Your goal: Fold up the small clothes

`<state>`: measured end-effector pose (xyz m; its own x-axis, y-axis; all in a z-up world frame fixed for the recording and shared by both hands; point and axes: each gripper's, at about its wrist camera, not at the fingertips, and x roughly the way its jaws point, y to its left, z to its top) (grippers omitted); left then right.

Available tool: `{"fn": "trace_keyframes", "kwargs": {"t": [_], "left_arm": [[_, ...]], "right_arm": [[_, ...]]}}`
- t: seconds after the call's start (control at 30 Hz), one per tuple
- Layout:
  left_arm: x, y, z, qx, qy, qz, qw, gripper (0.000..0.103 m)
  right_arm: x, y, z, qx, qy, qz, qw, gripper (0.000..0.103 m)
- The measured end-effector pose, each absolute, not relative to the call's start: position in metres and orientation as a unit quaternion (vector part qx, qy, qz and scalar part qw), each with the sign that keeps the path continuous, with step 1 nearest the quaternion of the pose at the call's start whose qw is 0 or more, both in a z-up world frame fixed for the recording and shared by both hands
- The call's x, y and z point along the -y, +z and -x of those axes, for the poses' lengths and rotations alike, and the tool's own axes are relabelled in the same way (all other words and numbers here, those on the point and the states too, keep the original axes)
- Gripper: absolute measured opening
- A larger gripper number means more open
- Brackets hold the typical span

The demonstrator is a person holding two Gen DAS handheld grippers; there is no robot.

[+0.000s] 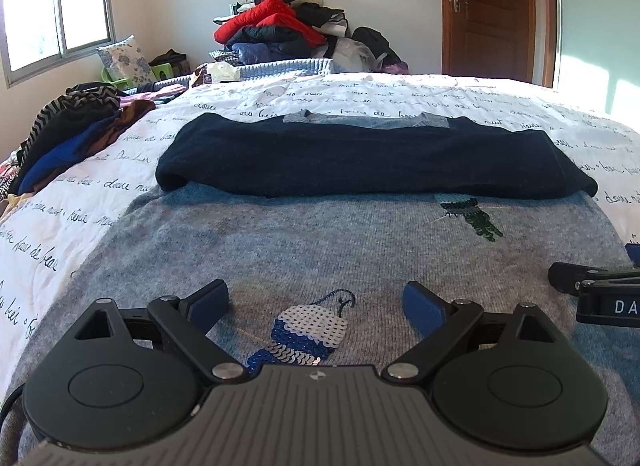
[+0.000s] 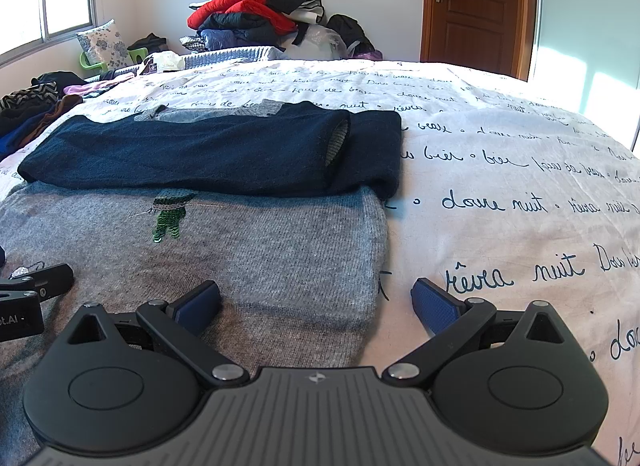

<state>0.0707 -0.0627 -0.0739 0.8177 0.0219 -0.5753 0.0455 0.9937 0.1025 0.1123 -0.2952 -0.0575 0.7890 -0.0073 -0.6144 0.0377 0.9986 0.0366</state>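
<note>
**Both tools spread above a half-folded grey sweater**

While the left tool (image 1: 316,300) hangs with its blue pads wide apart and nothing between them, the grey sweater (image 1: 280,242) lies flat on the bed (image 1: 520,105), filling the near middle of the left wrist view. A sequined bird (image 1: 308,330) on the knit sits right between the pads. The sweater's dark blue sleeves (image 1: 360,161) are folded across its far part. At the near right edge, part of the right tool (image 1: 592,290) shows. A loose pile of clothes (image 1: 68,133) lies at the far left on the bed.

From the right wrist view, the right tool (image 2: 316,302) is likewise spread and empty, straddling the sweater's right edge (image 2: 376,266): its left pad is over grey knit, its right pad over the script-printed bedspread (image 2: 520,205). A green sequin figure (image 2: 170,213) shows just near of the folded sleeves (image 2: 200,153).
</note>
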Motion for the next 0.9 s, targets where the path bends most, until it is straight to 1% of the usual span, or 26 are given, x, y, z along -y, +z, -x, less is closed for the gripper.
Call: {"fn": "trace_keyframes", "kwargs": {"t": [0.27,0.5,0.7,0.9], "left_arm": [[0.059,-0.068,-0.064,-0.280,0.018,-0.052,0.959,0.093],[0.055,-0.057,-0.061,-0.274,0.020,-0.055,0.960,0.093],[0.046,-0.052,-0.061,-0.287,0.016,-0.038,0.957,0.093],[0.041,-0.037,-0.051,-0.270,0.011,-0.033,0.962,0.093]], "right_arm": [[0.295,-0.058,-0.112,-0.324,-0.012,-0.023,0.946,0.103],[0.295,-0.058,-0.112,-0.324,-0.012,-0.023,0.946,0.103],[0.295,-0.058,-0.112,-0.324,-0.012,-0.023,0.946,0.103],[0.295,-0.058,-0.112,-0.324,-0.012,-0.023,0.946,0.103]]}}
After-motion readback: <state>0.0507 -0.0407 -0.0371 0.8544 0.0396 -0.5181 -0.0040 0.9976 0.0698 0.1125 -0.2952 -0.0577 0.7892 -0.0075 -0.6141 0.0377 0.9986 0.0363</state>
